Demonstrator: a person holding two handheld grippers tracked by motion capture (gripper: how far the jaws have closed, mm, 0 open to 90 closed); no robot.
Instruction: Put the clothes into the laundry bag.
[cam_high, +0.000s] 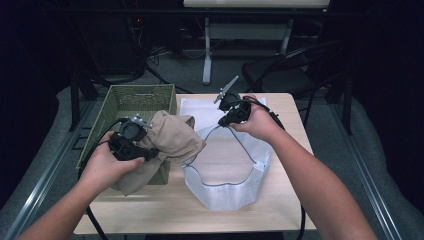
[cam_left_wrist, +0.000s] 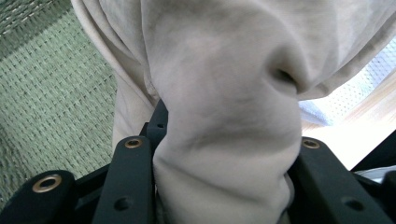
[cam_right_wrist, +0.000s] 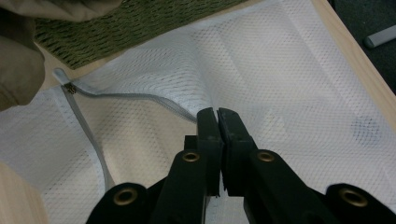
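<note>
Left gripper (cam_left_wrist: 224, 186) clamps the bunched beige cloth garment (cam_left_wrist: 224, 93) between its jaws; right gripper (cam_right_wrist: 217, 116) pinches the white mesh zippered laundry bag's (cam_right_wrist: 289, 84) rim, jaws closed tight on it.

green woven basket (cam_high: 120, 102) on table, left | wooden table (cam_high: 285, 200) | black chair (cam_high: 290, 70) behind
</note>
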